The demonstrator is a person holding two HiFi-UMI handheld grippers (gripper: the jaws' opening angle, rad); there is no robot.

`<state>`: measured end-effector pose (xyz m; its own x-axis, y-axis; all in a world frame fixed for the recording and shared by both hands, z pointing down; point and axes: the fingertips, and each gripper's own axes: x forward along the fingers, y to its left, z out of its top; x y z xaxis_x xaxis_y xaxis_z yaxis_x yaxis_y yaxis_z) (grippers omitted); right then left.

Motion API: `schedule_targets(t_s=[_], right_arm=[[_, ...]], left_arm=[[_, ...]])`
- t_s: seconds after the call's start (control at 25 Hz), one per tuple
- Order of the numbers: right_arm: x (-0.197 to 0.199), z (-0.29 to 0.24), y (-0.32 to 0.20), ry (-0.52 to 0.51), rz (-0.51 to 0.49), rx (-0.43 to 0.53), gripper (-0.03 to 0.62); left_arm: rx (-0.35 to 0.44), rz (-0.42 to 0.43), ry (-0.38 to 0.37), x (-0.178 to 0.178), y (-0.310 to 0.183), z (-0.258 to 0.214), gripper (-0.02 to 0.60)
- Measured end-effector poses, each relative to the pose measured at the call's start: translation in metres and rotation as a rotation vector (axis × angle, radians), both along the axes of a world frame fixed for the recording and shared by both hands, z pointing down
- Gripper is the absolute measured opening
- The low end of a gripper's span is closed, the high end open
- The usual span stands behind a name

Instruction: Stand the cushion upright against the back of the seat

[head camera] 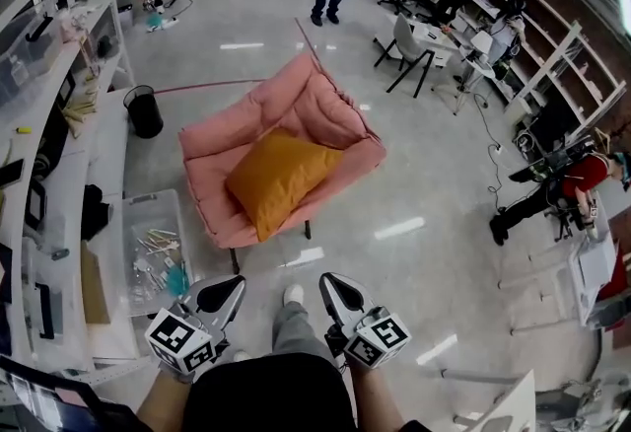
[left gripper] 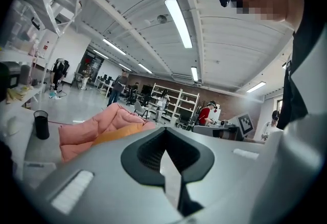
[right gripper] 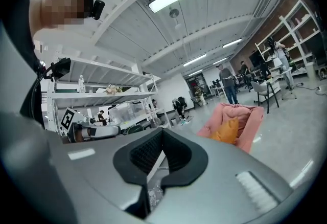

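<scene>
Pink seat [head camera: 301, 105] sits centre frame, orange cushion [head camera: 279, 179] lying flat on it, well apart from left gripper [head camera: 225, 294] and right gripper [head camera: 338, 290] at bottom, jaws closed and empty: step closer, open them, grip the cushion's edges, tip it against the backrest.

1. My left grey two-jaw gripper with black pads [head camera: 225, 294]: held low before my waist, pointing forward, roughly level; jaws together, empty.
2. My right grey two-jaw gripper with black pads [head camera: 340, 294]: alongside, apart from the left, level; jaws together, empty.
</scene>
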<state>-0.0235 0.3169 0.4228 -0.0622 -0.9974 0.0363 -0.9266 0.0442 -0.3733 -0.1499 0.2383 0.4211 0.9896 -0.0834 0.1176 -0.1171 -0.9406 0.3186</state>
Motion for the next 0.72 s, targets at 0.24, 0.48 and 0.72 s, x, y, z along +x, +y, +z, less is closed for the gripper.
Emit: schedule_targets(t_s=[0.24,0.48,0.72], right_arm=[[0.067,0.027,-0.031,-0.013,-0.012,-0.071,0.006],[0.131,0.035,-0.063,-0.047,-0.061,-0.087,0.006],[0.188,0.036,-0.092,-0.079,-0.114,-0.101,0.006]], left_arm=[[-0.019,-0.031,-0.048,0.061,-0.033,0.011,0.018],[-0.023,-0.097,-0.088,0.12,-0.067,0.011,0.018],[-0.024,-0.167,-0.121,0.17,-0.094,0.006,0.018]])
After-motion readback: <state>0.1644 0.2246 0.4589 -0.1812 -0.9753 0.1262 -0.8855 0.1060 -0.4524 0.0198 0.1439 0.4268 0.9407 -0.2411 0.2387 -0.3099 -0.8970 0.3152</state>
